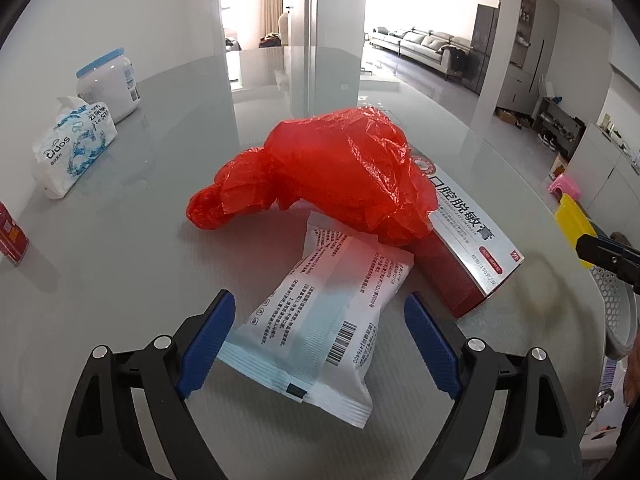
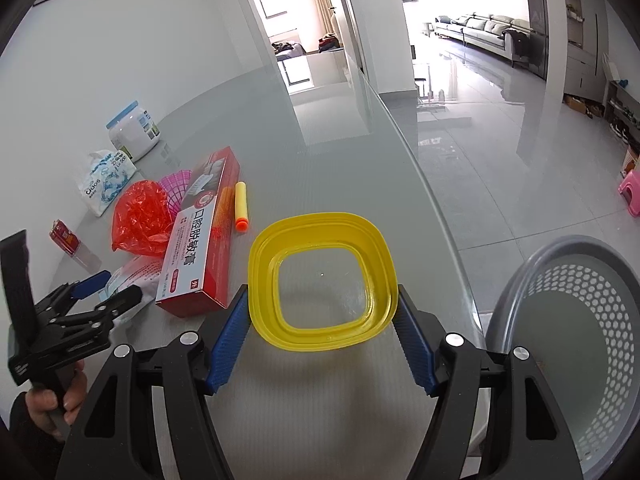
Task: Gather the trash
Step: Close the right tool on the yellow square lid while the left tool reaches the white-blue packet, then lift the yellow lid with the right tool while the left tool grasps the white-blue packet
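Observation:
My left gripper [image 1: 320, 312] is open on both sides of a white and pale blue wrapper packet [image 1: 320, 320] that lies flat on the grey table. Behind it lie a crumpled red plastic bag [image 1: 332, 172] and a red and silver toothpaste box [image 1: 460, 240]. My right gripper [image 2: 322, 300] holds a yellow lid with a clear centre [image 2: 322, 276] between its blue pads, tilted above the table. In the right wrist view the left gripper [image 2: 108, 284] straddles the packet [image 2: 132, 276], beside the box [image 2: 204, 236] and the bag [image 2: 140, 216].
A grey perforated waste basket [image 2: 568, 344] stands off the table's right edge. A foam dart [image 2: 241, 208], a pink mesh cup [image 2: 176, 192], a tissue pack [image 1: 72, 148], a white jar [image 1: 108, 84] and a red can [image 1: 12, 236] are on the table.

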Tool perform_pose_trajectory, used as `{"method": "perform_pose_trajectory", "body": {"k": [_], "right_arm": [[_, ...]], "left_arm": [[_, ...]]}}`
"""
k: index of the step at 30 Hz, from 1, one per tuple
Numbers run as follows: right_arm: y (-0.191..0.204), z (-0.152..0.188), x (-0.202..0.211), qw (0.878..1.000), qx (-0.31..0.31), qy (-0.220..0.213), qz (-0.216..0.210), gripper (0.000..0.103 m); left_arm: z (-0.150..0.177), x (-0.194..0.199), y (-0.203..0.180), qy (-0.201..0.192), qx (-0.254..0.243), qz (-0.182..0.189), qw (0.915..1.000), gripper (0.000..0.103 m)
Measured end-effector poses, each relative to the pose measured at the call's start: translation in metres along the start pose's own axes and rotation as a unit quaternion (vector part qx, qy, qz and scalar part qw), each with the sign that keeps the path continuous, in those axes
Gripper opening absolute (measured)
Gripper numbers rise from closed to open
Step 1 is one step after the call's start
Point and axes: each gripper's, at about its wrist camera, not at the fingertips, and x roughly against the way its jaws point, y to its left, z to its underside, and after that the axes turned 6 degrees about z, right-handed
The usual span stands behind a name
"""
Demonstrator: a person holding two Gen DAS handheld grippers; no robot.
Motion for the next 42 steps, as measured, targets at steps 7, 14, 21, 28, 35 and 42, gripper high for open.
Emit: {"method": "perform_pose_trajectory", "body": {"k": [7, 14, 21, 28, 35, 42], "right_arm": [[0.0, 0.005, 0.0, 1.0, -0.001, 0.007, 0.0, 0.067], [0.005, 0.008, 0.004, 1.0, 0.001, 0.006, -0.004, 0.067], [0.004, 0.015, 0.013, 1.0, -0.002, 0.004, -0.012, 0.067], [-0.005, 0.026, 0.029, 1.0, -0.012, -0.007, -0.019, 0.067], [-0.028, 0.041, 0.051, 0.999, -0.029, -0.023, -0.014, 0.067], [-0.077, 0.059, 0.081, 0.997, -0.055, -0.041, 0.021, 0.067]], "left_arm": [[-0.004, -0.01, 0.01, 0.015, 0.013, 0.016, 0.9997, 0.072], [-0.001, -0.008, 0.007, 0.017, 0.005, 0.017, 0.9997, 0.049], [0.017, 0.018, 0.004, -0.004, 0.023, -0.001, 0.9997, 0.046], [0.041, 0.062, -0.013, -0.033, 0.021, -0.018, 0.9991, 0.046], [0.045, 0.085, -0.049, -0.051, 0.007, 0.009, 0.9986, 0.046], [0.03, 0.078, -0.112, -0.062, -0.027, 0.057, 0.9961, 0.046]]}}
